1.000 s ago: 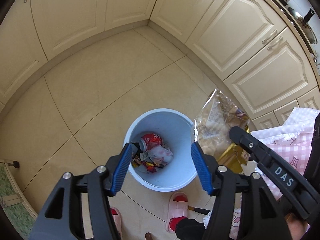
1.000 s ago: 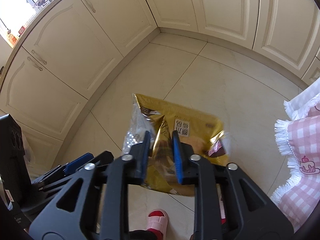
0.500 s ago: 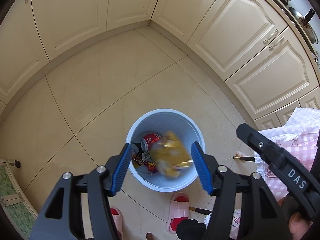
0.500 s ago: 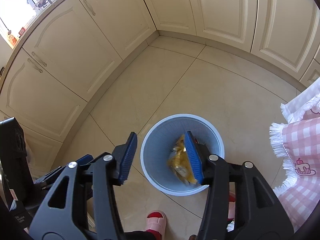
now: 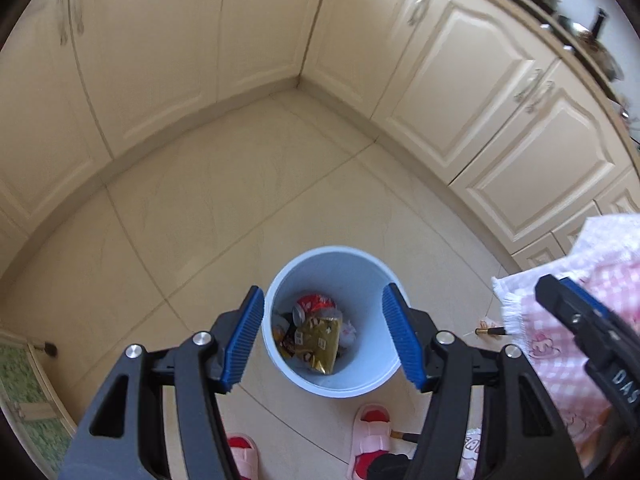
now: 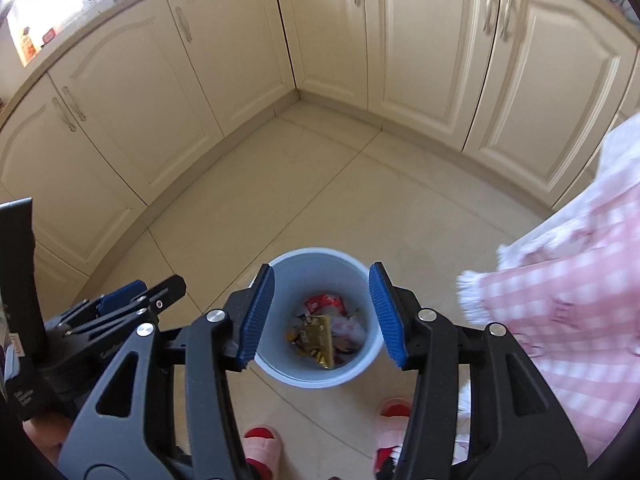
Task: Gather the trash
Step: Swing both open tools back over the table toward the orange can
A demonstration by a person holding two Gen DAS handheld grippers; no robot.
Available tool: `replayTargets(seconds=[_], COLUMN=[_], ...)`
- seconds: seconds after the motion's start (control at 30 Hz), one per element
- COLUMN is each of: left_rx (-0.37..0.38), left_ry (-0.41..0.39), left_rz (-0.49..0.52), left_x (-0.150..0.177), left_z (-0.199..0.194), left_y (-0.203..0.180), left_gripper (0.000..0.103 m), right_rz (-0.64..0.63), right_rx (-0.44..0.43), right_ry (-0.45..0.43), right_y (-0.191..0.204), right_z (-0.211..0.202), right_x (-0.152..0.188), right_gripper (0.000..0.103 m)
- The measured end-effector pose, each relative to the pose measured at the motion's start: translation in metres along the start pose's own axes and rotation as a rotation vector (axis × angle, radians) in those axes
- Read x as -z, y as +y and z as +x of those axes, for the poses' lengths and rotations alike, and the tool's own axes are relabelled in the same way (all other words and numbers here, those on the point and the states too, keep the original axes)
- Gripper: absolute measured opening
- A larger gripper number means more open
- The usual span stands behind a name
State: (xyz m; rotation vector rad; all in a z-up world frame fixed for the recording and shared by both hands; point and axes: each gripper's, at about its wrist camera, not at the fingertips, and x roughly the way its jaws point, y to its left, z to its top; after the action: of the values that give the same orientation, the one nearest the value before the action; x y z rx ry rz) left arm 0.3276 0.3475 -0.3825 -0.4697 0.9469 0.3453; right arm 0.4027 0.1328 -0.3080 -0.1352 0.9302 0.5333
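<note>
A light blue bin (image 5: 362,276) stands on the tiled floor, also in the right wrist view (image 6: 344,266). Inside it lies a gold snack bag (image 5: 320,338) (image 6: 318,338) on top of a red can (image 5: 316,303) and other wrappers. My left gripper (image 5: 322,338) is open and empty, held high above the bin. My right gripper (image 6: 322,314) is open and empty, also above the bin. The right gripper's body shows at the right of the left wrist view (image 5: 592,336).
Cream kitchen cabinets (image 5: 472,80) run along the walls and meet in a corner. A pink checked tablecloth (image 6: 568,280) hangs at the right. The person's pink and red slippers (image 5: 370,430) stand just in front of the bin. A small dark stick (image 5: 490,331) lies on the floor.
My right gripper opened and let go of the gold snack bag, which fell into the bin and settled on the trash. Both grippers have risen and tilted up a little.
</note>
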Motion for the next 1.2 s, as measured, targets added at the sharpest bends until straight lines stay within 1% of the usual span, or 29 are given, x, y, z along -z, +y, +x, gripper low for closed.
replayTargets(seconds=[0.07, 0.2, 0.27, 0.37, 0.43, 0.5, 0.57, 0.63, 0.67, 0.7, 0.73, 0.8, 0.9, 1.0, 1.07, 1.13, 1.2], left_rx=[-0.02, 0.013, 0.026, 0.056, 0.078, 0.103, 0.144, 0.174, 0.197, 0.214, 0.243, 0.304, 0.363, 0.391, 0.385, 0.386, 0.405], left_ry=[-0.048, -0.13, -0.177, -0.225, -0.272, -0.296, -0.313, -0.324, -0.328, -0.325, -0.314, -0.288, -0.246, -0.208, -0.186, -0.165, -0.14], left_rz=[0.026, 0.055, 0.086, 0.12, 0.158, 0.191, 0.243, 0.298, 0.342, 0.37, 0.403, 0.456, 0.529, 0.603, 0.643, 0.665, 0.684], left_x=[-0.001, 0.002, 0.007, 0.014, 0.019, 0.024, 0.032, 0.04, 0.045, 0.05, 0.054, 0.063, 0.074, 0.087, 0.093, 0.096, 0.097], left_z=[-0.021, -0.074, -0.106, -0.142, -0.172, -0.195, -0.217, -0.231, -0.239, -0.244, -0.248, -0.251, -0.251, -0.245, -0.239, -0.231, -0.224], left_y=[-0.007, -0.033, -0.052, -0.077, -0.102, -0.125, -0.154, -0.183, -0.203, -0.218, -0.237, -0.271, -0.314, -0.352, -0.377, -0.397, -0.418], left_gripper=[0.06, 0.06, 0.061, 0.065, 0.065, 0.068, 0.069, 0.069, 0.071, 0.071, 0.071, 0.071, 0.071, 0.071, 0.071, 0.071, 0.071], right_rz=[-0.011, -0.021, -0.024, -0.019, -0.007, 0.013, 0.038, 0.072, 0.089, 0.106, 0.106, 0.149, 0.209, 0.272, 0.302, 0.328, 0.364], right_rx=[0.008, 0.011, 0.009, 0.015, 0.03, 0.048, 0.072, 0.116, 0.139, 0.16, 0.16, 0.21, 0.283, 0.342, 0.368, 0.39, 0.41], right_ry=[-0.033, -0.119, -0.162, -0.224, -0.27, -0.313, -0.344, -0.378, -0.393, -0.406, -0.406, -0.435, -0.461, -0.459, -0.447, -0.435, -0.421], right_y=[-0.002, -0.011, -0.018, -0.032, -0.045, -0.063, -0.084, -0.11, -0.123, -0.138, -0.138, -0.168, -0.211, -0.256, -0.282, -0.307, -0.33], right_z=[-0.025, -0.092, -0.125, -0.172, -0.208, -0.243, -0.271, -0.3, -0.314, -0.325, -0.325, -0.352, -0.382, -0.397, -0.402, -0.405, -0.406], right_x=[0.002, 0.005, 0.007, 0.012, 0.019, 0.029, 0.04, 0.05, 0.054, 0.058, 0.058, 0.071, 0.089, 0.104, 0.113, 0.118, 0.124], right_gripper=[0.049, 0.051, 0.051, 0.052, 0.054, 0.054, 0.056, 0.058, 0.058, 0.059, 0.06, 0.061, 0.063, 0.064, 0.065, 0.065, 0.065])
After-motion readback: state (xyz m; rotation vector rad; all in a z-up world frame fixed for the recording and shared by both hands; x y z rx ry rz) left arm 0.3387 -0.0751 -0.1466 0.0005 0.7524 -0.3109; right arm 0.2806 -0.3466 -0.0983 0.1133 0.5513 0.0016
